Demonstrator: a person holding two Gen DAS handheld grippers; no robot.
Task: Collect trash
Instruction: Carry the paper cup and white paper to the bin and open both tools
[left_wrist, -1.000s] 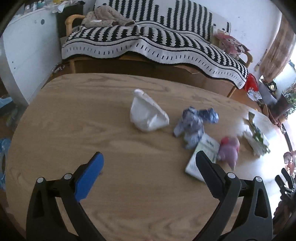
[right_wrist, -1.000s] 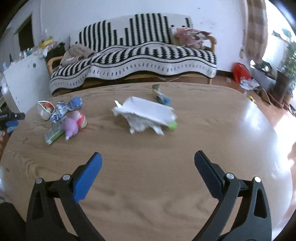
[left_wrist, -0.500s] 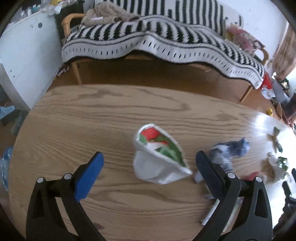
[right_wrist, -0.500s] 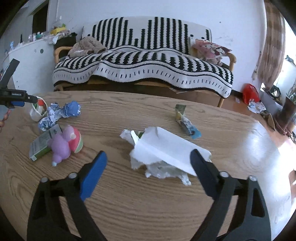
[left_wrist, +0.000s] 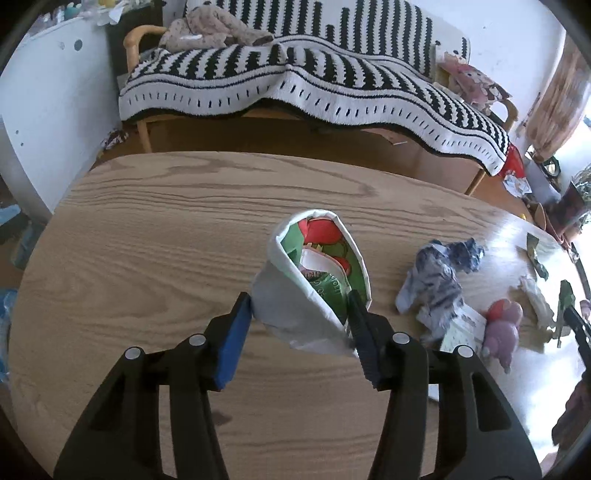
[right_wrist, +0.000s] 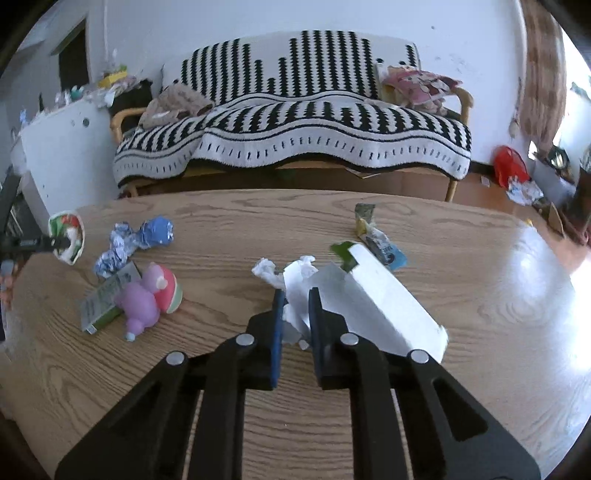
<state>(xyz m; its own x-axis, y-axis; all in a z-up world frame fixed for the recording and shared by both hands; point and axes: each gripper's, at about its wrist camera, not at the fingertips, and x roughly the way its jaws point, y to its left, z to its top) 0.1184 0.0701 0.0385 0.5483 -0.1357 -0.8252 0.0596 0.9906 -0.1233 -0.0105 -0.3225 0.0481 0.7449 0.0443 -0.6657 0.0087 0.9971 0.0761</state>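
Both grippers have just been closing on trash. Left gripper (left_wrist: 300, 308) has its jaws pressed against the two sides of a white paper bag (left_wrist: 295, 306), whose open mouth shows red and green packaging inside; the print on that packaging is too small to read. Right gripper (right_wrist: 296, 301) is clenched on a crumpled white paper (right_wrist: 295, 291) that lies against a flat white box (right_wrist: 384, 299) in the middle of the wooden table (right_wrist: 480, 295). To the right of the bag, seen from the left wrist, lie a crumpled blue and white wrapper (left_wrist: 436, 273), a green and white carton (left_wrist: 461, 328) whose label cannot be read, and a small pink toy (left_wrist: 502, 328), all close together. Beyond the white box a small snack wrapper (right_wrist: 376, 236) lies near the far edge, its print unreadable. Bare wood stretches wide to the left of the bag and on the glossy right end of the table past the box. Its rounded far edge faces a sofa under a black and white striped blanket (right_wrist: 295, 129), with a strip of floor between them. A white cabinet (left_wrist: 48, 110) stands off the table's left end.
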